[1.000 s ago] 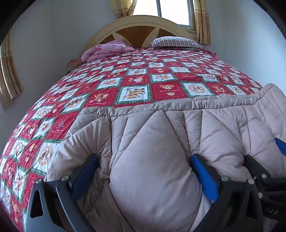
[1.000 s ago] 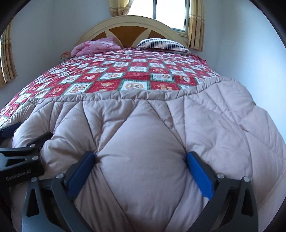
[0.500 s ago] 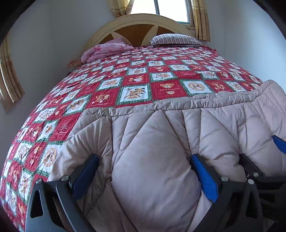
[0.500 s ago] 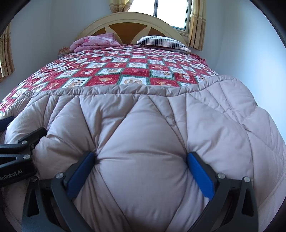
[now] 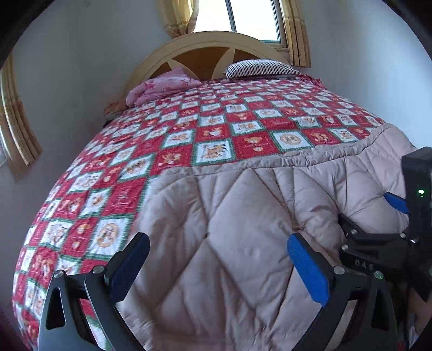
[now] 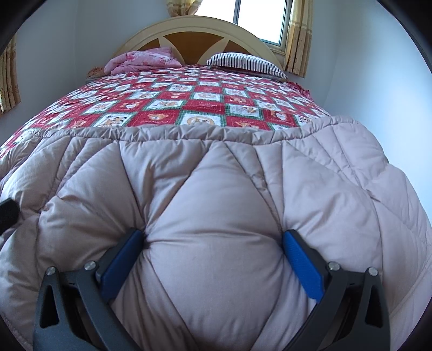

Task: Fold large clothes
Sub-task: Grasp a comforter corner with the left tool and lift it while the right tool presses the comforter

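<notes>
Comforter (image 6: 216,243) far edge straight; patchwork bedspread (image 5: 216,129) beyond bare to pillows.

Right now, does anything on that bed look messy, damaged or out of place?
Nothing looks damaged or spilled. The puffy beige comforter is bunched between the right tongs, and lies between the left tongs. A pink blanket sits crumpled by the headboard, beside the striped pillow.

Red patchwork bedspread (image 5: 216,129) on bed; striped pillow (image 6: 245,63), pink bedding (image 6: 143,60) against arched headboard (image 5: 205,50); window (image 6: 259,19) behind.
</notes>
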A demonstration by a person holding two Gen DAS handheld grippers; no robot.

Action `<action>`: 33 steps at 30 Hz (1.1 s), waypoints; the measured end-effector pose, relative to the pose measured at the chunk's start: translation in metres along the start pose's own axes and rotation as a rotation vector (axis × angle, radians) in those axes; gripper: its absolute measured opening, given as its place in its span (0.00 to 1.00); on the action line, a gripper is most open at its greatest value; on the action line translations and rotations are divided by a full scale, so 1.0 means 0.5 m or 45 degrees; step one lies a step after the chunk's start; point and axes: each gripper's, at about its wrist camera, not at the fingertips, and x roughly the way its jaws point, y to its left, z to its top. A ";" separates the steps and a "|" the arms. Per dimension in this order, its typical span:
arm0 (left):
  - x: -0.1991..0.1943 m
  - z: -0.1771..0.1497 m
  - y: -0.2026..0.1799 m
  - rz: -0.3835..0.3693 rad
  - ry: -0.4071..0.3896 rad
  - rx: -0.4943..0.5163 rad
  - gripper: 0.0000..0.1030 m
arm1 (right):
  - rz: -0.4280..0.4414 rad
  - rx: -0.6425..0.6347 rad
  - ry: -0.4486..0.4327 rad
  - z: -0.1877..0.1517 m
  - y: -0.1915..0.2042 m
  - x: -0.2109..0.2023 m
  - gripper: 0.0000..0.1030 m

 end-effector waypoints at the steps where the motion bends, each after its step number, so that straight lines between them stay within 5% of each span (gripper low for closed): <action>1: -0.013 -0.003 0.009 0.003 -0.009 -0.007 0.99 | 0.000 0.000 0.000 0.000 0.000 0.000 1.00; 12: -0.089 -0.102 0.138 0.059 0.027 -0.112 0.99 | -0.007 -0.001 -0.003 -0.001 0.001 0.000 1.00; 22: -0.004 -0.230 0.221 -0.477 0.148 -0.606 0.99 | -0.012 -0.002 -0.010 -0.001 -0.005 0.001 1.00; 25: 0.010 -0.231 0.216 -0.538 0.108 -0.641 0.99 | -0.007 0.003 -0.015 -0.002 -0.007 -0.001 1.00; 26: 0.012 -0.229 0.212 -0.565 0.103 -0.637 0.97 | -0.006 0.005 -0.016 -0.001 -0.006 -0.002 1.00; 28: 0.017 -0.226 0.195 -0.630 0.113 -0.616 0.73 | -0.005 0.006 -0.018 -0.002 -0.006 -0.004 1.00; 33: 0.008 -0.224 0.182 -0.705 0.087 -0.594 0.41 | -0.002 0.007 -0.021 -0.002 -0.006 -0.004 1.00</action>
